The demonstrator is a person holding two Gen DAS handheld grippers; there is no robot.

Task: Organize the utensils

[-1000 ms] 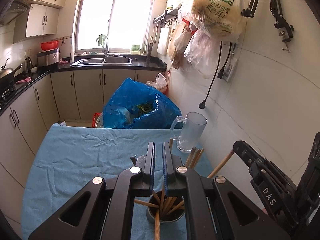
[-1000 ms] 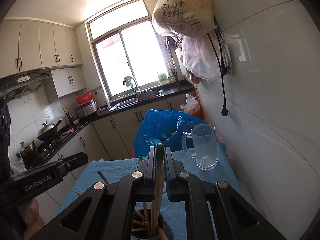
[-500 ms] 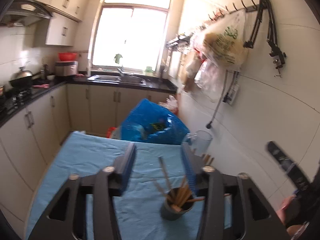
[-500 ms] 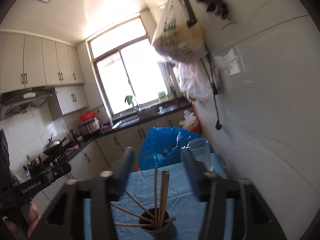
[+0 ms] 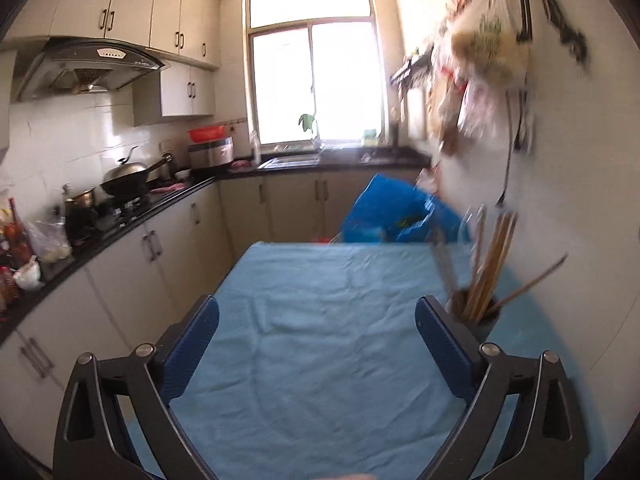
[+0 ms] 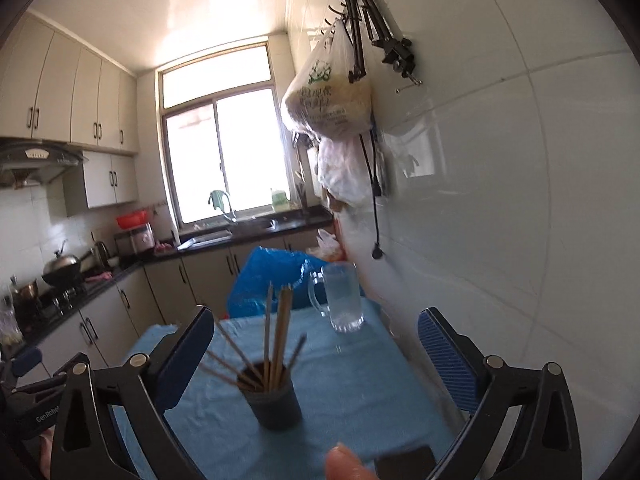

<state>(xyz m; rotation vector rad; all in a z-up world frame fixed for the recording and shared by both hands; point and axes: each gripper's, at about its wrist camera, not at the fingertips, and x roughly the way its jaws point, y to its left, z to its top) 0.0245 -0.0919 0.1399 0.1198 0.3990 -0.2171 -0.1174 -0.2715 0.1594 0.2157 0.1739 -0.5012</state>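
Both tools are spread wide and grip nothing: the left tool [image 5: 316, 320] hangs over the bare middle of the desk [image 5: 320, 340] with its blue cloth, and the right tool [image 6: 316, 332] frames the dark cup [image 6: 276, 406]. The cup stands upright on the cloth toward the desk's right edge by the tiled wall, with the chopsticks [image 6: 276, 340] standing in it and fanning outward. A glass mug [image 6: 340, 300] sits near the far right corner, well behind the cup.
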